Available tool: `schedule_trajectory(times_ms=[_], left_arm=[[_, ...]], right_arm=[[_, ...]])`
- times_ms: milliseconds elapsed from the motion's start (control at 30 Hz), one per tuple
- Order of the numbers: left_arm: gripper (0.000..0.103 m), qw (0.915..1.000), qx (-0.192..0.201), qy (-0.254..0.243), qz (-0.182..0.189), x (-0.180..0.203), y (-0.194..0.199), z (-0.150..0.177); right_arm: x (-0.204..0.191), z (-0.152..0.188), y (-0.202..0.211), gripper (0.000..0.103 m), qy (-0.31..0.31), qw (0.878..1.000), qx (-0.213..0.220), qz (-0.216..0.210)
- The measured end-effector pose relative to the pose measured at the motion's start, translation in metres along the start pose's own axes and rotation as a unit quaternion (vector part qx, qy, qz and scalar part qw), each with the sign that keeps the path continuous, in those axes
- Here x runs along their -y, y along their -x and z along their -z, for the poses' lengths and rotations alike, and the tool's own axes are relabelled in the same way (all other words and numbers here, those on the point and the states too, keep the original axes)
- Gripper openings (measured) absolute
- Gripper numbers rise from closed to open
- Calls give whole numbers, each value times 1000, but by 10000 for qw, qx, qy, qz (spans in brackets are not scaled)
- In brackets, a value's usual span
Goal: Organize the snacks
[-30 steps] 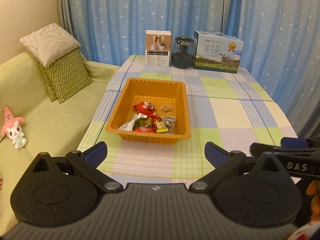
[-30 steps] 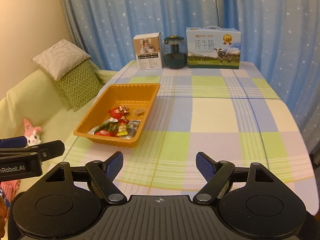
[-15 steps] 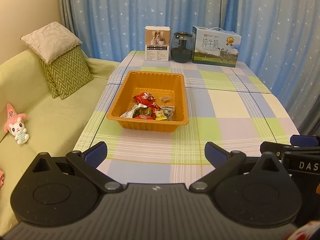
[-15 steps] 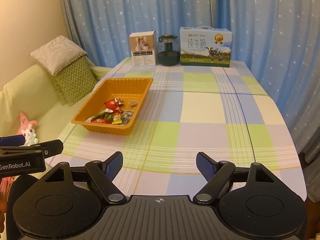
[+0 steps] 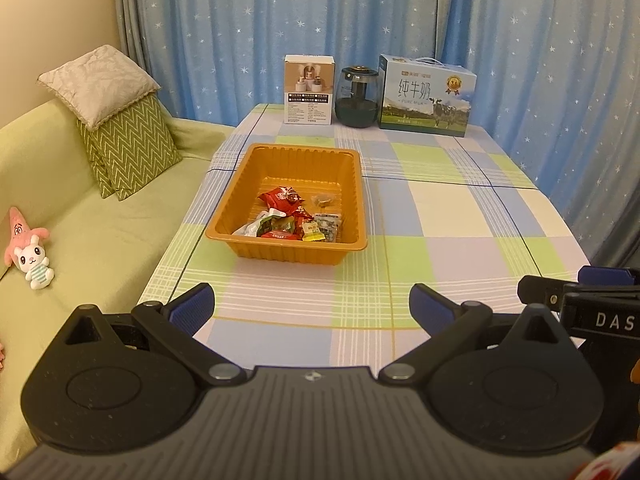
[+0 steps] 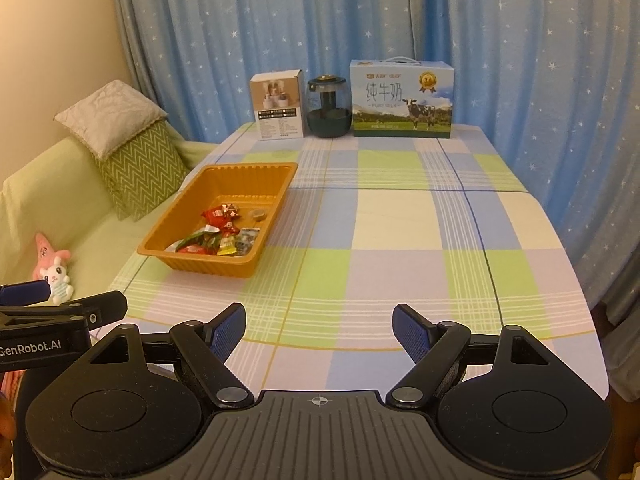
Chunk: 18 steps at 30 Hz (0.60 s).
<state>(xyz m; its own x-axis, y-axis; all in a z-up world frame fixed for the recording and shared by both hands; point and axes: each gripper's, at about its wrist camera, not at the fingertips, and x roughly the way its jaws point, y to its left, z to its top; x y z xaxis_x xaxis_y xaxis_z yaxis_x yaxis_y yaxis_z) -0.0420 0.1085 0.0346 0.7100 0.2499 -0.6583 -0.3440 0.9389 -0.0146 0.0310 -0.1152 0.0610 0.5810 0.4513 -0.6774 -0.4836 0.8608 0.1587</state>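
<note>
both grippers are hovering wide and empty at the table's [image 6: 400, 216] near edge; the orange tray [image 5: 352, 200] of wrapped snacks [image 5: 292, 222] is lying lengthwise ahead, nearer the left gripper [image 5: 312, 304] than the right gripper [image 6: 319, 330].

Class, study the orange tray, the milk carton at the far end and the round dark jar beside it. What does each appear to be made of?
Orange tray: thin moulded plastic, likely; ribbed walls, slight gloss.
Milk carton: printed cardboard, it seems; sharp folded edges, matt picture.
Round jar: probably glass or clear plastic; see-through upper part, dark below.
</note>
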Motion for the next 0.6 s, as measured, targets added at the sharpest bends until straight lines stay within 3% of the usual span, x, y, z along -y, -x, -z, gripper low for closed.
schedule_trajectory(times_ms=[600], left_arm=[[103, 10000, -1, 79, -7, -6, 1, 3]], right_arm=[[-7, 2, -1, 80, 87, 10000, 10, 2]])
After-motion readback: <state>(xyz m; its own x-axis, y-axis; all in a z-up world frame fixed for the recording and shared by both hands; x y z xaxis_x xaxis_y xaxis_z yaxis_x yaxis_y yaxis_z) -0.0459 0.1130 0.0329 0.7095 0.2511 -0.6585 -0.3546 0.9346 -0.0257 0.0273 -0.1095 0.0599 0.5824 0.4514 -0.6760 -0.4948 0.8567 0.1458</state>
